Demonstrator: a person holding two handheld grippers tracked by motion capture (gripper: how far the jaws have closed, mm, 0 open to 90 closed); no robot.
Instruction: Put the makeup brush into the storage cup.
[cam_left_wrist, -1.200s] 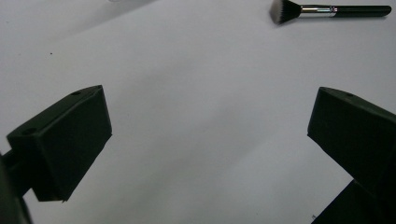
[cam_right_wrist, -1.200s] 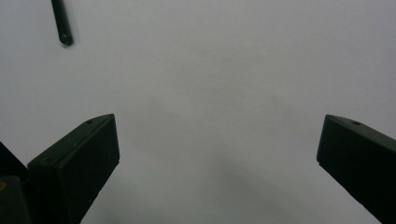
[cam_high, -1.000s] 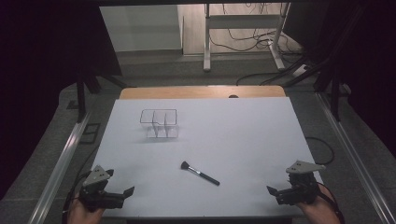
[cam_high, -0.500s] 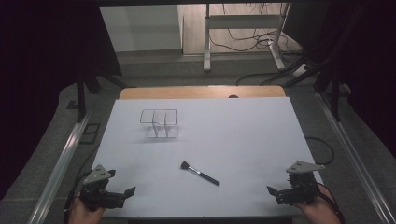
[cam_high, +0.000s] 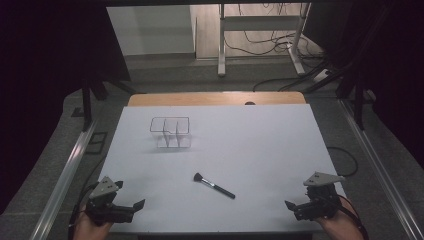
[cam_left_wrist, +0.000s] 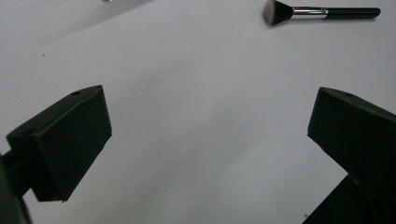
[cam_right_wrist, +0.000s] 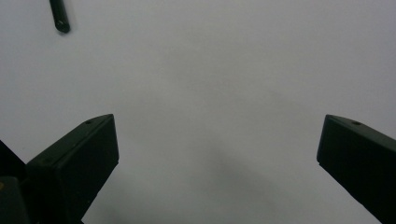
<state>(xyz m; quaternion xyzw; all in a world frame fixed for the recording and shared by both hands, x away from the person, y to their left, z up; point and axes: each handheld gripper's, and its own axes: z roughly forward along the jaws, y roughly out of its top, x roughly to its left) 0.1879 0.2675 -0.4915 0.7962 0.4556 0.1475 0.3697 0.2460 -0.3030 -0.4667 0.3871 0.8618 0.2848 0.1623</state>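
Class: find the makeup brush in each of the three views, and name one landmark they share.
High view: makeup brush lies low centre, between both grippers.
Left gripper view: top right, bristles pointing left.
Right gripper view: just the handle tip, top left.
Shared landmark: the white table.

— What carries it all?
— A white table (cam_high: 260, 135) with a wooden far edge.
— And on it?
— A clear divided organizer (cam_high: 170, 132) far left, standing upright — and a black makeup brush (cam_high: 213, 185) lying near center, well apart.
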